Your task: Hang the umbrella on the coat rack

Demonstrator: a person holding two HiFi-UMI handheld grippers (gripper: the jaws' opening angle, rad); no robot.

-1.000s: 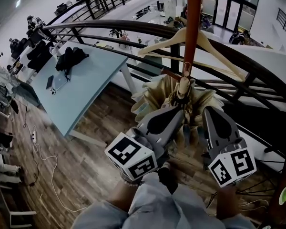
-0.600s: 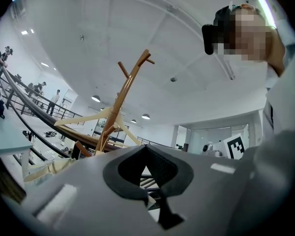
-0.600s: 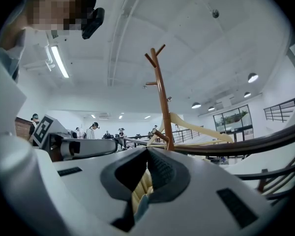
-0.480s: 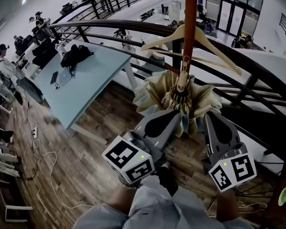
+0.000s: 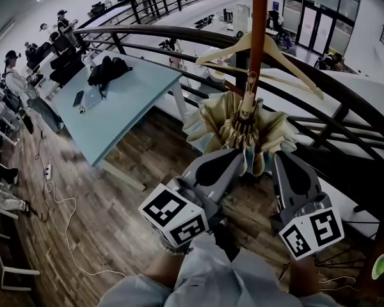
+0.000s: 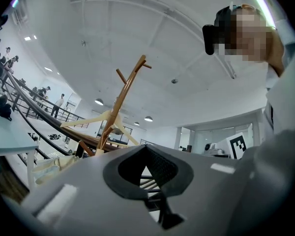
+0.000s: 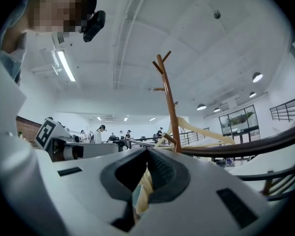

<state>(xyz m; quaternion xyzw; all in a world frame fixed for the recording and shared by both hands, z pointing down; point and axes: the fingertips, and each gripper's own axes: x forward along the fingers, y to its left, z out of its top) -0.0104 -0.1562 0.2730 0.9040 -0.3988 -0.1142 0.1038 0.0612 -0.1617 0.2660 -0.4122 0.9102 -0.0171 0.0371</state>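
Just one umbrella (image 5: pixel 243 130), one coat rack (image 5: pixel 259 18).

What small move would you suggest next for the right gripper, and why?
Probably open the right gripper and let go: beige umbrella fabric sits between its fingers, and the umbrella's top already seems hooked on the coat rack. The left gripper is shut and empty.

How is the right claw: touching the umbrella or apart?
Touching. The right gripper view shows cream fabric of the umbrella pinched inside the right claw.
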